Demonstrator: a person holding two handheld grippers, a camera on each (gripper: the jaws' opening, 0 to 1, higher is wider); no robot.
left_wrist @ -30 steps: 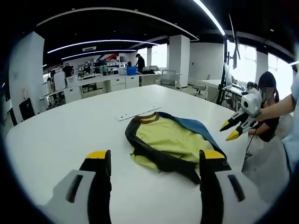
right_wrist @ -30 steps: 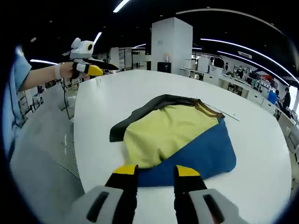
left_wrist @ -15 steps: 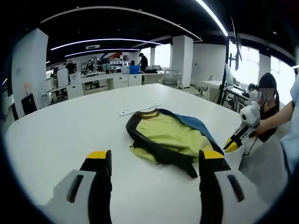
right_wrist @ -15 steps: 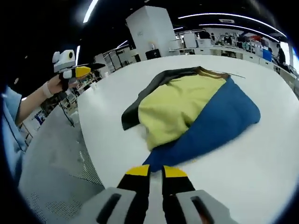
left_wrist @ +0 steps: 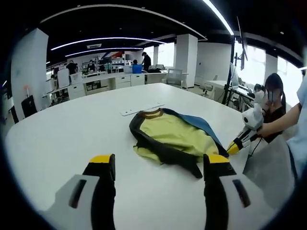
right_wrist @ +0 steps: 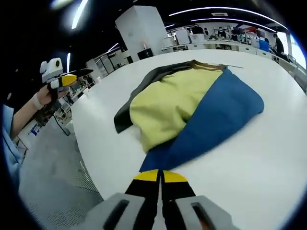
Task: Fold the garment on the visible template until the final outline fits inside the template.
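A broad white counter (left_wrist: 72,129) takes up most of the room in front of me, with desks, pillars and people at work far behind it. On it lies the garment (left_wrist: 175,139), a rumpled top in yellow, blue and black with a brown collar, sitting toward the counter's near edge by the person holding the tools. In the right gripper view the garment (right_wrist: 192,103) shows its yellow panel in the middle, a blue panel running along one side down to a pointed corner, and a black sleeve trailing off the other side.

A thin pale strip (left_wrist: 142,109) lies flat on the counter just beyond the collar.

The left tool (left_wrist: 158,160) hovers above bare counter, short of the garment, its yellow-tipped jaws spread wide and holding nothing. In the right gripper view it appears as a left tool (right_wrist: 64,79) raised off the counter's edge in a hand.

The right tool (right_wrist: 159,176) has its jaws pressed together right at the blue corner; whether cloth is pinched between them I cannot tell. From the left gripper view the right tool (left_wrist: 235,146) touches the garment's edge.
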